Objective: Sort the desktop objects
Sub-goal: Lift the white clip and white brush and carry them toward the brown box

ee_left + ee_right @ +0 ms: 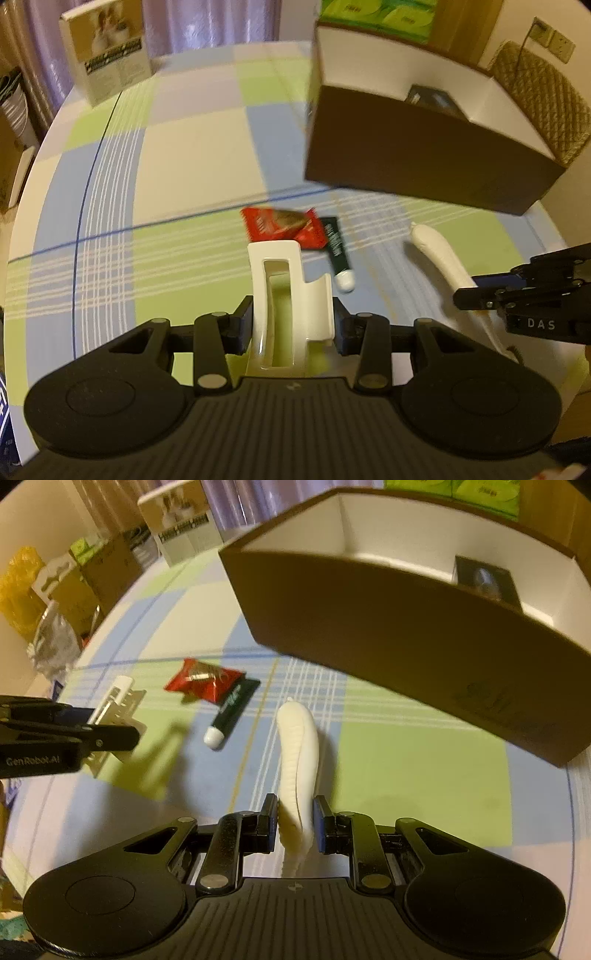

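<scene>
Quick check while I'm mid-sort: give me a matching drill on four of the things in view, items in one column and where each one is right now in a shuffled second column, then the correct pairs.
Items
1. white clip
2. long white object
3. red packet
4. dark small box

Places
A. lying on the tablecloth, touching the green tube
B. between the fingers of the left gripper
C. inside the brown box
D. between the fingers of the right gripper

Pairs: 1-B, 2-D, 3-A, 4-C
</scene>
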Tool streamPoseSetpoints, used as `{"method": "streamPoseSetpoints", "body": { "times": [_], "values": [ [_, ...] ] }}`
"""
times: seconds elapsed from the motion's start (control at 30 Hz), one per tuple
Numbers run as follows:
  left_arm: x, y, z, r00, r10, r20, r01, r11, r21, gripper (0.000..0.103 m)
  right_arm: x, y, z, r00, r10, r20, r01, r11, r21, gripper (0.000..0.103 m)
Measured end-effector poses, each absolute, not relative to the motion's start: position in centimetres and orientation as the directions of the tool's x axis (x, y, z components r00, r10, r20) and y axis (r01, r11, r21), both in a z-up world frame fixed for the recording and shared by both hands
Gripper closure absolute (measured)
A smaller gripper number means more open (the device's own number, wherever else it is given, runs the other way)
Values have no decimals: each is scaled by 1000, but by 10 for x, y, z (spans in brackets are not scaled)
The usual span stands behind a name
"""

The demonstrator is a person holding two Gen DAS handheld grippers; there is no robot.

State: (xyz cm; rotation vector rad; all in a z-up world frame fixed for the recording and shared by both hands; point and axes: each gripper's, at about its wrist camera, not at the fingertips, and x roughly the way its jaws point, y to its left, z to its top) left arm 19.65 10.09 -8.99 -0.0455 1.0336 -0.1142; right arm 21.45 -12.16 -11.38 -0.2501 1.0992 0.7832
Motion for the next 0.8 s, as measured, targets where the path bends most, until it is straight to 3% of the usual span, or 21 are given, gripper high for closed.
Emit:
{"method": "streamPoseSetpoints", "body": {
  "times": [0.8],
  "values": [
    [261, 25, -2, 665, -242, -707, 231, 966, -113, 67, 286, -166, -4, 351, 621, -701, -596, 726, 344, 86]
  ]
}}
